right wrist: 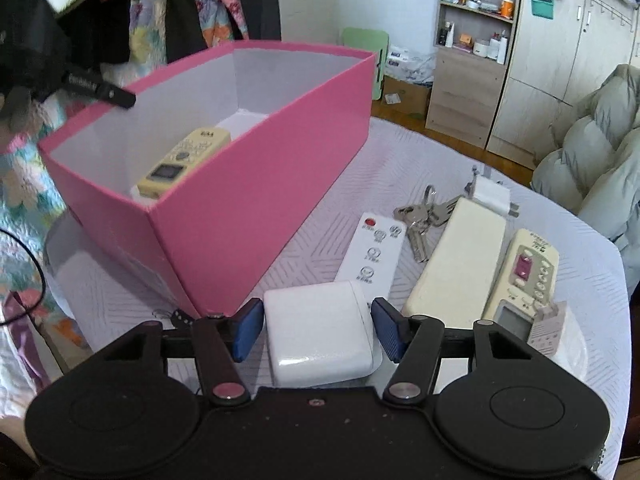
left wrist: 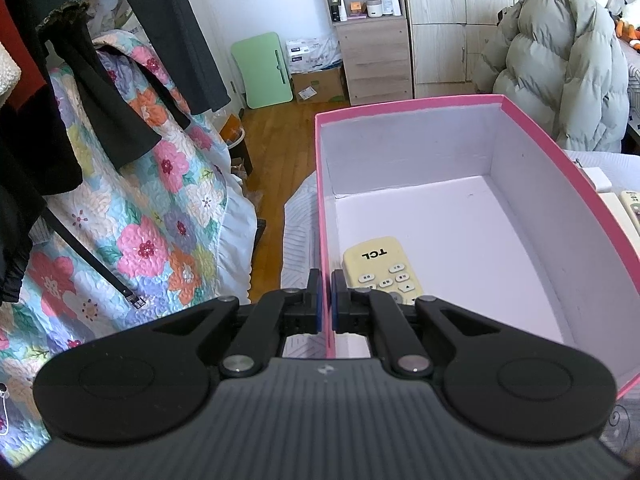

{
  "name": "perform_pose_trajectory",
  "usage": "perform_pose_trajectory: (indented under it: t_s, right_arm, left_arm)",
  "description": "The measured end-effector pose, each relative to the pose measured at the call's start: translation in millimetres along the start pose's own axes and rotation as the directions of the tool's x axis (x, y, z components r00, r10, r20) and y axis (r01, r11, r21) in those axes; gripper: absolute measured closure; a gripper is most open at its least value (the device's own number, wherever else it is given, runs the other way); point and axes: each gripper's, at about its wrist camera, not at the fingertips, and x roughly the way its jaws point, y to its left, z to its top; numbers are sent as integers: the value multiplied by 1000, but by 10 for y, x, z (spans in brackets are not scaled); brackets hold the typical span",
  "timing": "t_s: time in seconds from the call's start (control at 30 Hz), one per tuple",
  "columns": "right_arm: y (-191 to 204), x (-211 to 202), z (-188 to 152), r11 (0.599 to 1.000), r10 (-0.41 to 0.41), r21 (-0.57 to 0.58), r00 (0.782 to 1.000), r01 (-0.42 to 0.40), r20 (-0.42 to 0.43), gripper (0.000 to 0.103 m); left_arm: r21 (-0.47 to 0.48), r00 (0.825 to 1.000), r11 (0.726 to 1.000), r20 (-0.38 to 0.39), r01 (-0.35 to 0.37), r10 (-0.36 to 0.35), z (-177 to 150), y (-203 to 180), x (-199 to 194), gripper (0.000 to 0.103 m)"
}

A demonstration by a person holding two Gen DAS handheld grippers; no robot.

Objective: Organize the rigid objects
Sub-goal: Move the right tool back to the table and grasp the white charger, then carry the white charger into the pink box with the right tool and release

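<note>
My right claw (right wrist: pixel 318 330) stands apart, one blue pad on each side of a white charger block (right wrist: pixel 320 334); I see slim gaps at both pads, so it is not clamped. The block lies on the white quilted table (right wrist: pixel 440 168), just before a slim white remote (right wrist: pixel 372 252). Right of that remote lie a bunch of keys (right wrist: pixel 420 220), a long cream remote turned face down (right wrist: pixel 460 256), and a cream remote with purple buttons (right wrist: pixel 528 276), with a small grey plug (right wrist: pixel 550 326) at its near end. A white plug adapter (right wrist: pixel 490 196) sits at the far end of the face-down remote.

My left claw (left wrist: pixel 325 300) is pressed together on the near wall of the pink box (left wrist: pixel 560 168), one finger outside it and one inside. In the box, close to that gripped wall, lies a yellowish TCL remote (left wrist: pixel 380 268). The box stands on the table to the left of the loose things.
</note>
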Motion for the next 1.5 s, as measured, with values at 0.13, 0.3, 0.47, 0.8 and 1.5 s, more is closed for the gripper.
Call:
perform_pose_trajectory:
  t_s: [0.13,0.3,0.47,0.8,1.5]
  right_arm:
    - [-78,-90,49,1000,-6,29,1000,5,25,38]
    - [-134,-262,163,999,-42,21,996,40,79,38]
    - [-163,-472,376,998,-55,-3,989,56,140,38]
    - [159,-589,987,979,176,-132,973,-157,151,38]
    - [706,1444,1715,986,160,34,883,-162,-441,38]
  left_arm:
    - [-13,1000,1000,-4,10,-10,3,37,-2,100]
    - [-10,1000,1000,-12,12,-12,-2,52,4,99]
    - [-12,1000,1000,-20,15,-15,-34,46,5,99]
    - [-22,1000,1000,-9,20,-21,-51,75,19,100]
    - [-88,997,993,-12,74,-76,-75,159,86,101]
